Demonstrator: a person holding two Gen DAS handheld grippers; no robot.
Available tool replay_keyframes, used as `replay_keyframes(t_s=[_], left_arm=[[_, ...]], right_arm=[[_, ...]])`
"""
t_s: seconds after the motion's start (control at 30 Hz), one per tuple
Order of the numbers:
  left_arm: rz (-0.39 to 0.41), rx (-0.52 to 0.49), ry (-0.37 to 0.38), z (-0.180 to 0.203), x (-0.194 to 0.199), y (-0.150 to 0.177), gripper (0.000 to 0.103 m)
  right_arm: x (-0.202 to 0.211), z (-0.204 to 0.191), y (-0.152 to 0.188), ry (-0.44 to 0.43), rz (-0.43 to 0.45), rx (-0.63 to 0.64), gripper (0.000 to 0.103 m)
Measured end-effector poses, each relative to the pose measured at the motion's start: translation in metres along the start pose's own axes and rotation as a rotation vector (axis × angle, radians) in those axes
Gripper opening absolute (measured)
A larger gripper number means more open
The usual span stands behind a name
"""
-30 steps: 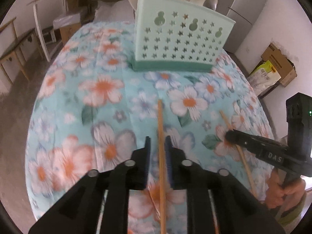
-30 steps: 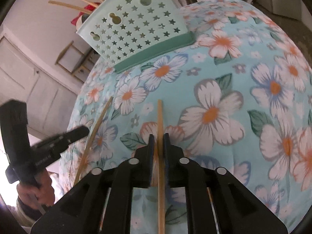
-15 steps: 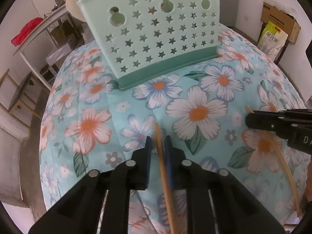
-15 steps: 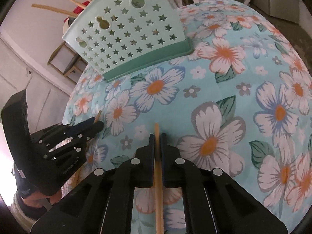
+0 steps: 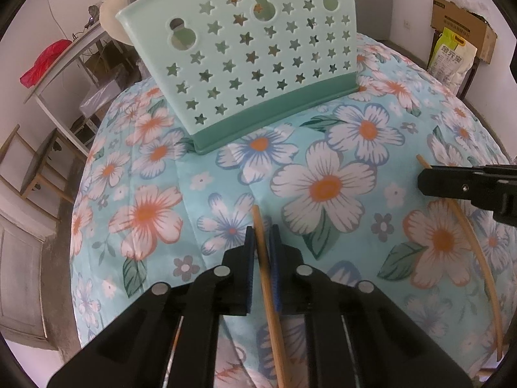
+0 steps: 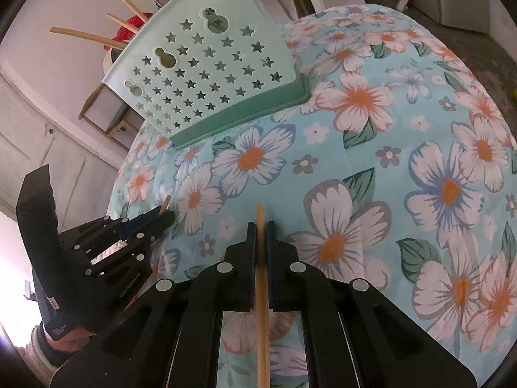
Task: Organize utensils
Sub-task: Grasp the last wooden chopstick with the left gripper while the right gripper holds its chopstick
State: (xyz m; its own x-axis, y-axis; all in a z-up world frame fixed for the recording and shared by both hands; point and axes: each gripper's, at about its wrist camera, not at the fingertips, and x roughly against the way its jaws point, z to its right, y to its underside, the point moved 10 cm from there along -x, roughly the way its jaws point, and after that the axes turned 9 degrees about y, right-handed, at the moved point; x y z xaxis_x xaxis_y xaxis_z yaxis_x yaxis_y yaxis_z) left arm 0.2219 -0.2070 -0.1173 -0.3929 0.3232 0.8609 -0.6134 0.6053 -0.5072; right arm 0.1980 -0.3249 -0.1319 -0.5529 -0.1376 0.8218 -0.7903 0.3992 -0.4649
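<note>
Two grippers, left [image 5: 261, 252] and right [image 6: 257, 249], are each pinching a chopstick [image 5: 269, 287] near its tip; thin sticks risk pivoting, missing the holder [image 5: 245, 64].

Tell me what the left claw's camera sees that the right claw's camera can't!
Only the left view shows a cardboard box with a bag against the wall, and a red cloth on a shelf. Only the right view shows wooden sticks poking out behind the basket. Both show the green star basket on the flowered cloth, and each claw shut on a chopstick.
</note>
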Motion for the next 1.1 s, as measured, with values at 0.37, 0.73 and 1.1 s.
replay_keyframes(t_s=[0.37,0.73,1.1], left_arm=[[0.000,-0.003,-0.005,0.001,0.000,0.000,0.008],[-0.003,0.000,-0.008,0.001,-0.001,0.001,0.008],[-0.007,0.010,0.000,-0.001,-0.007,-0.004,0.008]], right_arm=[[0.002,-0.006,-0.004,-0.008,0.012,0.003,0.004],[0.009,-0.004,-0.003,-0.011,0.026,-0.002,0.004],[0.019,-0.004,-0.006,-0.013,0.044,-0.003,0.004]])
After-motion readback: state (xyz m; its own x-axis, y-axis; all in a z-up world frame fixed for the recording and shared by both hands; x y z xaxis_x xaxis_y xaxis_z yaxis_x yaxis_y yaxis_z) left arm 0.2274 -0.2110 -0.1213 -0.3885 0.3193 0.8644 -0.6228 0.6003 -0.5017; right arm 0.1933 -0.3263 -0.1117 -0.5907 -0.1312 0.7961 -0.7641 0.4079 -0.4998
